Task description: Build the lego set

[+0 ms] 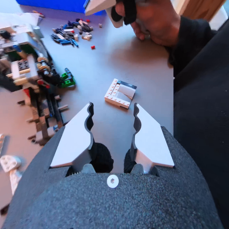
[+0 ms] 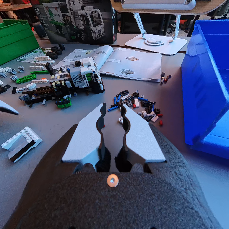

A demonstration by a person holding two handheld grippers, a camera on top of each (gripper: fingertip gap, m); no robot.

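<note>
Half-built truck [image 2: 75,80]: white cab, black studded chassis, green bits. Glossy white wedge [image 1: 120,93] lying near. Left gripper [image 1: 113,105] and right gripper [image 2: 113,105] both agape, empty.

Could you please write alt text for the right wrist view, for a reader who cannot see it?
The open, empty right gripper hovers over a grey table, pointing at a pile of small loose pieces. A half-built white truck lies left beside an open instruction booklet, with a blue bin at right.
</note>
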